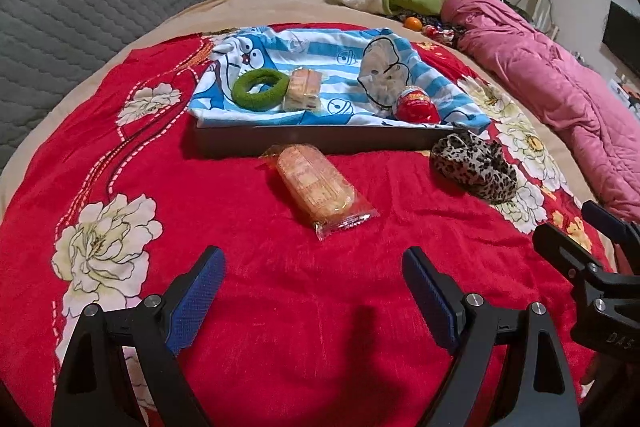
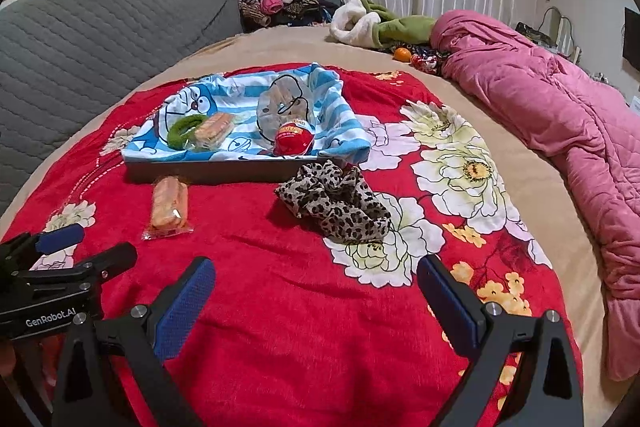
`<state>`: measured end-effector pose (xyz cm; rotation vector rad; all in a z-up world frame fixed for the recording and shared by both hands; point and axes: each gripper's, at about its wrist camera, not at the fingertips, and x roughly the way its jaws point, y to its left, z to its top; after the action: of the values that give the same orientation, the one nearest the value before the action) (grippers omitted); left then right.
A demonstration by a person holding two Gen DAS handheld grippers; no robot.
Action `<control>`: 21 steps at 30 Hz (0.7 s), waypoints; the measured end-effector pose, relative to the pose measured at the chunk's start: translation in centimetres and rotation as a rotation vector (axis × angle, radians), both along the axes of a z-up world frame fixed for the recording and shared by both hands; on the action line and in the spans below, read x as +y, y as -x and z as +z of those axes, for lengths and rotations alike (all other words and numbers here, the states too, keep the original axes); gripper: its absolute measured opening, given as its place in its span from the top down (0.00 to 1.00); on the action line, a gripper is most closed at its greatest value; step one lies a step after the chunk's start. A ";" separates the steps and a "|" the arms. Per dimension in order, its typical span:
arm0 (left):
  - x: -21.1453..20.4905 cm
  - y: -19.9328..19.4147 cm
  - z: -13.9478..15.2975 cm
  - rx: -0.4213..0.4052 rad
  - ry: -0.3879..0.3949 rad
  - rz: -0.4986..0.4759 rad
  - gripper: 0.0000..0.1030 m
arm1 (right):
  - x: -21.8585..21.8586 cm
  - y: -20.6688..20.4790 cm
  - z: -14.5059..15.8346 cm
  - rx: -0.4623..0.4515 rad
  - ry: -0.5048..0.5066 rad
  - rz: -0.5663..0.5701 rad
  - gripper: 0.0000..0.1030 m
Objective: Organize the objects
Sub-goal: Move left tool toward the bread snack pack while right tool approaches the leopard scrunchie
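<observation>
From the left wrist, we see our left hand-held gripper (image 1: 314,281) with its jaws spread wide and nothing between them, poised above the red blanket (image 1: 248,291). Straight ahead, a little beyond the fingertips, lies the snack pack (image 1: 320,187) — a clear crinkly wrapper over soft cake, so we judge it light, slippery and easy to crush. We would take it across its narrow middle, gently. Behind it sits the tray (image 1: 320,141), lined with a striped cloth, already holding a green ring (image 1: 260,89), a second pack (image 1: 304,89) and a red egg (image 1: 416,105).

From the right wrist, our right hand-held gripper (image 2: 316,279) is likewise wide open and empty. The leopard scrunchie (image 2: 336,205) lies ahead of it, just in front of the tray's (image 2: 208,171) near right corner — soft, light, springy fabric that we think will bunch under any pinch; a grip through its thick middle should hold. The left tool shows at the lower left edge.
</observation>
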<state>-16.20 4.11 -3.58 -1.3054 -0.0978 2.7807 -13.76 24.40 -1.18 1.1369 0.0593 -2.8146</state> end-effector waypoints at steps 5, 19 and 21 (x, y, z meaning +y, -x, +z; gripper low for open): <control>0.2 1.1 -0.3 -0.011 0.010 0.000 0.12 | 0.2 0.9 -0.1 -0.006 -0.004 -0.008 0.01; 0.2 3.7 -1.4 -0.034 0.022 0.013 0.12 | 0.4 4.2 -1.6 -0.044 -0.004 -0.008 0.01; 0.2 4.1 -1.7 -0.041 0.023 0.017 0.12 | 0.4 4.5 -1.8 -0.049 -0.003 -0.006 0.01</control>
<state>-20.32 4.31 -5.25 -1.3737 -0.0794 2.7784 -18.26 24.77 -2.97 1.2085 0.0558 -2.7910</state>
